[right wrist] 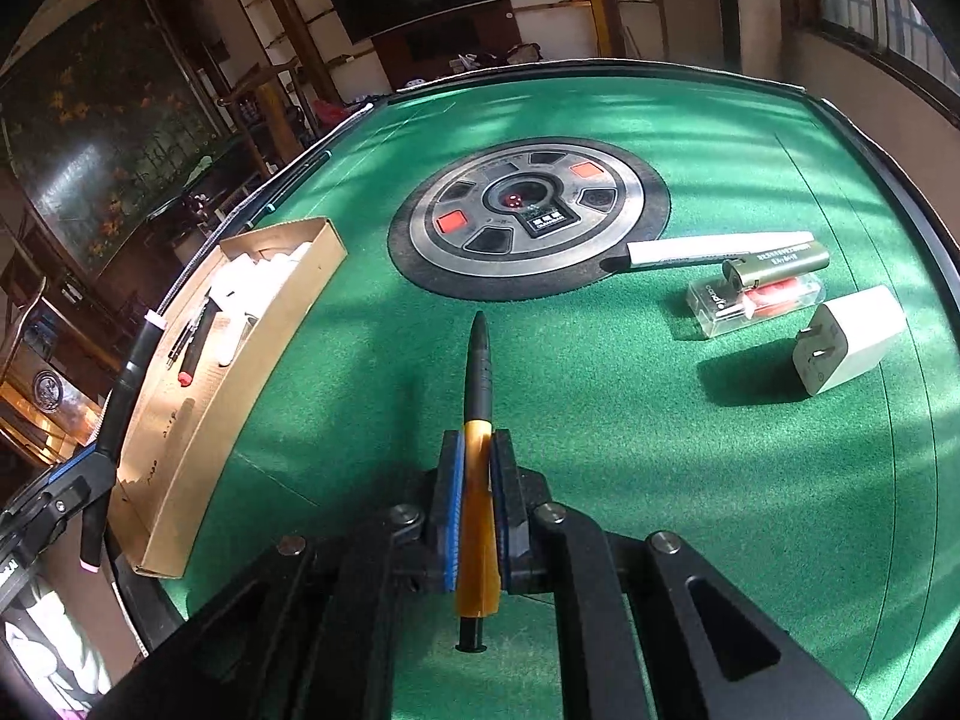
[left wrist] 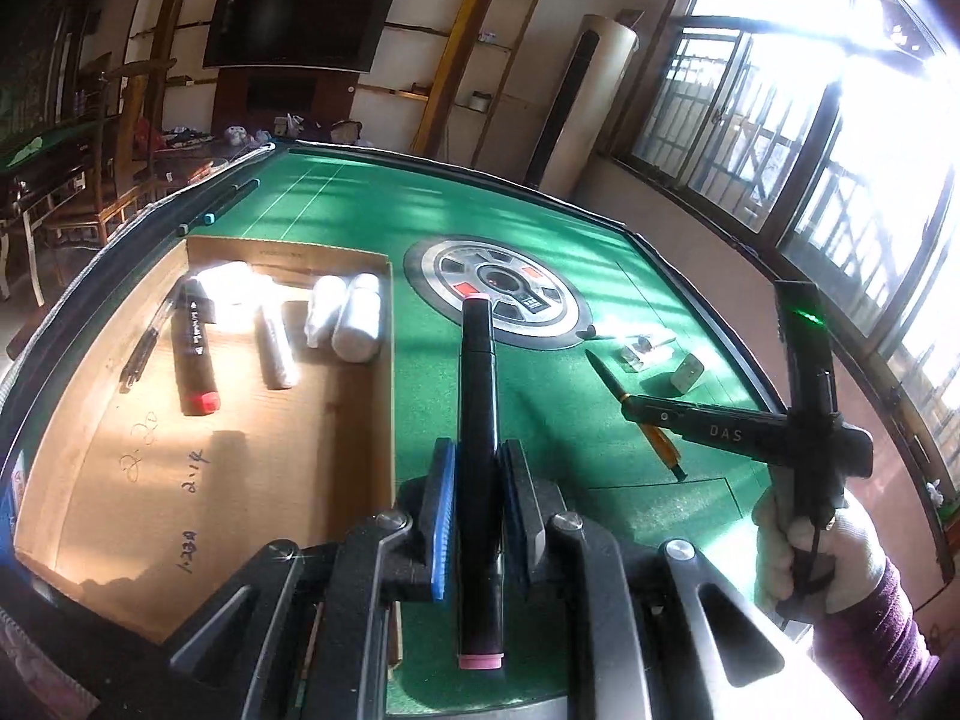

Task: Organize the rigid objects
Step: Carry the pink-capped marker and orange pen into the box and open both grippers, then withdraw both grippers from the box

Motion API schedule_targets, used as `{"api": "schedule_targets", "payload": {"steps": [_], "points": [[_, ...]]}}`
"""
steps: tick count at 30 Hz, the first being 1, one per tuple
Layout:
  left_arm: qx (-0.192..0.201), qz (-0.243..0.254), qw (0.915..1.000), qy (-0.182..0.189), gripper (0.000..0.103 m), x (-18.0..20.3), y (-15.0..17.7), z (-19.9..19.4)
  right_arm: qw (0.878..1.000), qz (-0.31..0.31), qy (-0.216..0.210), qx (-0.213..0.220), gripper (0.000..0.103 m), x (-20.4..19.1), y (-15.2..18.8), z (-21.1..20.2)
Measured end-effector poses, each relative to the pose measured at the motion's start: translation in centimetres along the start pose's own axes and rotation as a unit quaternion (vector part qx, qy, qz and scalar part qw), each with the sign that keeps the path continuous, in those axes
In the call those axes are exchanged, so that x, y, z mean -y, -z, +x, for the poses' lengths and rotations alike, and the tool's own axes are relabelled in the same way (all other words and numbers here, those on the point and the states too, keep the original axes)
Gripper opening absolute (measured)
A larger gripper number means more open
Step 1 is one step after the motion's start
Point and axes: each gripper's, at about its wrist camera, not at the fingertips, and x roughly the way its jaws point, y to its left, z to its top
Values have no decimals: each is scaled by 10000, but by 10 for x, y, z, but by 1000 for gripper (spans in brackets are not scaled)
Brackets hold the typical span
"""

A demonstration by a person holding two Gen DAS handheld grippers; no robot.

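Left wrist view: black marker (left wrist: 477,468), midsection hidden between the left claw (left wrist: 477,516) pads. Cardboard tray (left wrist: 288,480), near corner at 6 o'clock covered by the claw body. White items (left wrist: 345,318) in tray washed out by glare, kind unclear. Handwriting on tray floor too small to read.

Right wrist view: orange pen (right wrist: 477,480), barrel partly masked by the right claw (right wrist: 478,510) pads. Clear case (right wrist: 756,300) at 2 o'clock, contents indistinct, partly under olive tube (right wrist: 780,261). Bench (right wrist: 600,420) cut off at 3 o'clock.
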Motion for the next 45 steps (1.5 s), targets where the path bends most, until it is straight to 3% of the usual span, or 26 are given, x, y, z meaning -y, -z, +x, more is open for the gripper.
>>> {"api": "schedule_targets", "payload": {"steps": [11,17,24,27,29,31,35,37,39,43,45], "points": [[-178,-684,9921,-1035,15,-110,-4,-5,9951,-240,-931,-247,8,-87,-17,11],[-566,-1003,9853,-1263,15,-151,-15,20,9905,-455,-1208,-482,8,-137,-22,30],[-959,-1138,9791,-1387,15,-170,-28,55,9871,-721,-1186,-801,9,-190,-30,71],[-870,-1074,9809,-1372,17,-170,-35,53,9873,-777,-1048,-905,8,-208,-38,93],[-758,-1058,9832,-1276,29,-167,-36,45,9875,-798,-945,-976,8,-217,-45,109],[-592,-1062,9852,-1206,49,-163,-34,31,9882,-833,-821,-985,8,-226,-51,122],[-186,-1156,9872,-1081,60,-155,-25,-5,9887,-861,-677,-1020,9,-237,-56,140],[32,-1223,9866,-1079,69,-151,-20,-22,9901,-836,-624,-943,17,-237,-56,141],[224,-1293,9850,-1124,69,-148,-17,-36,9912,-657,-756,-870,35,-232,-56,136],[571,-1332,9829,-1136,69,-136,-12,-59,9936,-654,-778,-490,37,-217,-50,103],[774,-1271,9822,-1145,69,-126,-11,-70,9949,-789,-604,-172,45,-206,-43,78]]}}
